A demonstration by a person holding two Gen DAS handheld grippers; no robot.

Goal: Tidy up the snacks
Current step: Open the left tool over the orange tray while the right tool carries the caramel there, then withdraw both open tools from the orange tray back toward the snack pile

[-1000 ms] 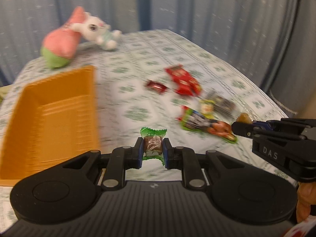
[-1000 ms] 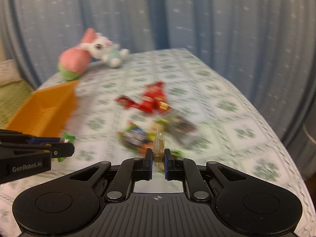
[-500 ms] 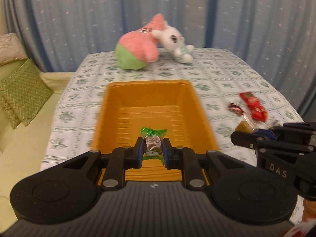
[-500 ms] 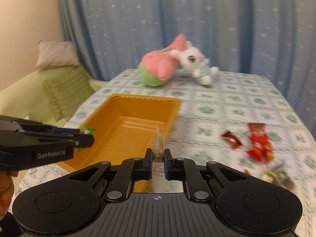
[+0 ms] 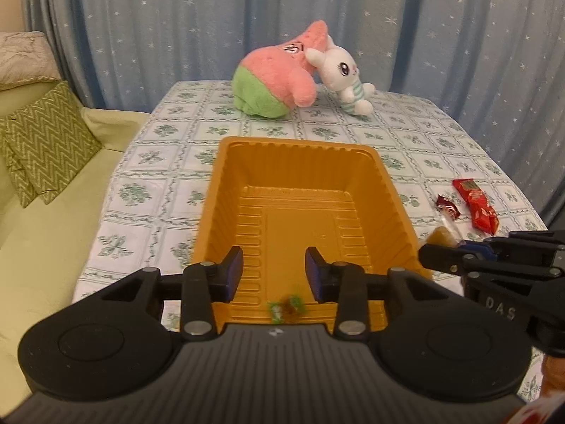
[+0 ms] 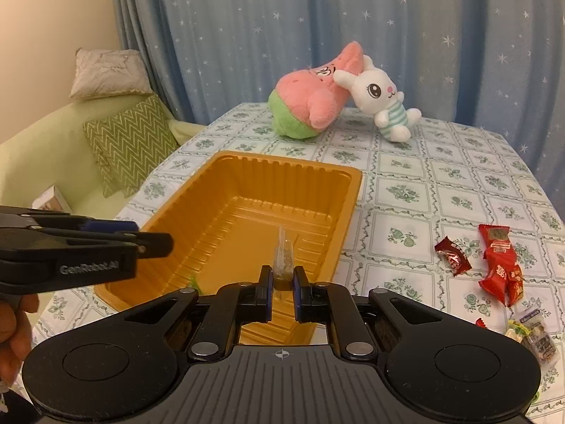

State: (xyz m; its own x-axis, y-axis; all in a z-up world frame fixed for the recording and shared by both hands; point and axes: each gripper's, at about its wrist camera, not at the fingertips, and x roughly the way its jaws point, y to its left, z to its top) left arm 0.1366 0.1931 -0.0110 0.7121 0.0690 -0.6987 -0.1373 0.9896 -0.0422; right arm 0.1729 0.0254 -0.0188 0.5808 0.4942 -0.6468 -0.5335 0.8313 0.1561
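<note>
An orange tray (image 5: 395,208) (image 6: 349,190) sits on the patterned tablecloth. My left gripper (image 5: 274,271) is open above the tray's near end. A green-wrapped candy (image 5: 286,308) is blurred just below the open jaws, over the tray floor. My right gripper (image 6: 283,279) is shut on a clear-wrapped brown snack (image 6: 284,259) and holds it over the tray's near right part. This snack also shows in the left wrist view (image 5: 439,238) at the right gripper's tip. The left gripper shows at the left of the right wrist view (image 6: 155,243).
A red packet (image 6: 499,263) (image 5: 476,205) and a small dark red candy (image 6: 452,256) (image 5: 447,206) lie right of the tray. More wrapped snacks (image 6: 529,330) lie at the near right. Two plush toys (image 6: 335,99) stand at the table's far end. A green sofa (image 6: 70,148) is on the left.
My left gripper has opened and let go of the green-wrapped candy, which has dropped toward the tray. Both grippers swung from the snack pile to above the tray.
</note>
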